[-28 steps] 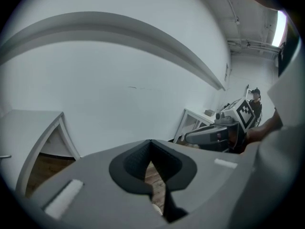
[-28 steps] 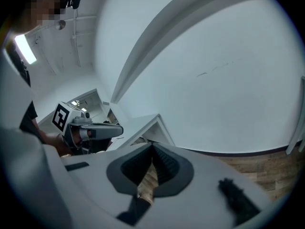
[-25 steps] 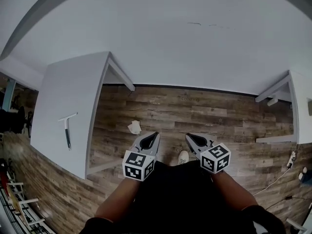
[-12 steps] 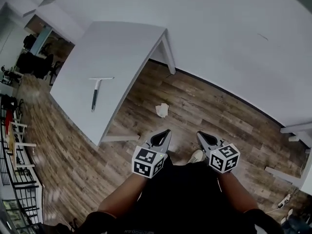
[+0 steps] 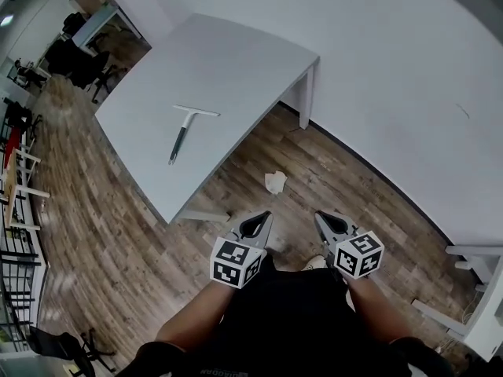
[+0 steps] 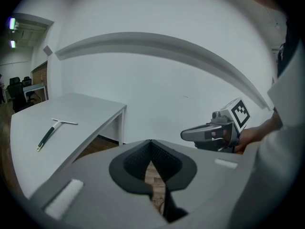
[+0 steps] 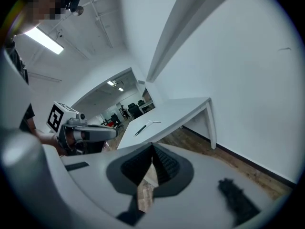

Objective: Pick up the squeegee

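The squeegee (image 5: 185, 130), a white blade bar on a dark handle, lies flat on the white table (image 5: 236, 69) at the upper left of the head view. It also shows far off in the left gripper view (image 6: 51, 131) and in the right gripper view (image 7: 143, 127). My left gripper (image 5: 265, 215) and right gripper (image 5: 318, 217) are held side by side close to my body, over the wood floor and well short of the table. Both are shut with nothing between their jaws. Each gripper sees the other: the right gripper (image 6: 209, 133) and the left gripper (image 7: 88, 133).
A crumpled white paper (image 5: 275, 182) lies on the floor between me and the table's near corner. A white wall (image 5: 393, 69) runs behind the table. Chairs and desks (image 5: 75, 57) stand at the far left, and another white table's legs (image 5: 464, 289) at the right.
The head view has swung round, so the table and squeegee now sit nearer the middle and larger. Both grippers have moved with my body, still shut and side by side.
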The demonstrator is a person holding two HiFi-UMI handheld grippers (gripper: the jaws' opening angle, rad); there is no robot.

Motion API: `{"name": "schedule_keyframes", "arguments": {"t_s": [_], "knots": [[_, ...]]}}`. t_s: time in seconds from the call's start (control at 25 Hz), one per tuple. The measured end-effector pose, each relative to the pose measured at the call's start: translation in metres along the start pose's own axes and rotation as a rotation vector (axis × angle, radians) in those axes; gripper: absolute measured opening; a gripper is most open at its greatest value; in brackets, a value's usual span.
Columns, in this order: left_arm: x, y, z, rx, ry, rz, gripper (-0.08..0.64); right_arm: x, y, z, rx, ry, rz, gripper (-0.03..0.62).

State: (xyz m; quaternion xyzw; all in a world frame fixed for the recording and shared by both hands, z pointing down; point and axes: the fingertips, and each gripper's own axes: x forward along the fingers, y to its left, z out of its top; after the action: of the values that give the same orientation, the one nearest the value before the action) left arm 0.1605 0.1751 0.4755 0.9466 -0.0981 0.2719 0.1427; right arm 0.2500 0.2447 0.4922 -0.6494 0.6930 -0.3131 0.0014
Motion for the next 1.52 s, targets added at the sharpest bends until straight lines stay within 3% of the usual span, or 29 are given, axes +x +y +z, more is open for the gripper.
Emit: {"name": "schedule_keyframes", "arguments": {"t_s": [0.4, 1.04, 1.52], "knots": [[-0.038, 0.109, -0.009, -0.095, -0.034, 0.076, 0.006, 0.096, 0.056, 0.014, -0.055, 0.081, 0.056, 0.005], [-0.125, 0.275, -0.034, -0.202, -0.135, 0.225, 0.006, 0.245, 0.175, 0.032, -0.227, 0.220, 0.191, 0.006], [-0.181, 0.348, -0.082, -0.296, -0.197, 0.332, 0.006, 0.315, 0.230, 0.023, -0.310, 0.279, 0.248, 0.005]]}}
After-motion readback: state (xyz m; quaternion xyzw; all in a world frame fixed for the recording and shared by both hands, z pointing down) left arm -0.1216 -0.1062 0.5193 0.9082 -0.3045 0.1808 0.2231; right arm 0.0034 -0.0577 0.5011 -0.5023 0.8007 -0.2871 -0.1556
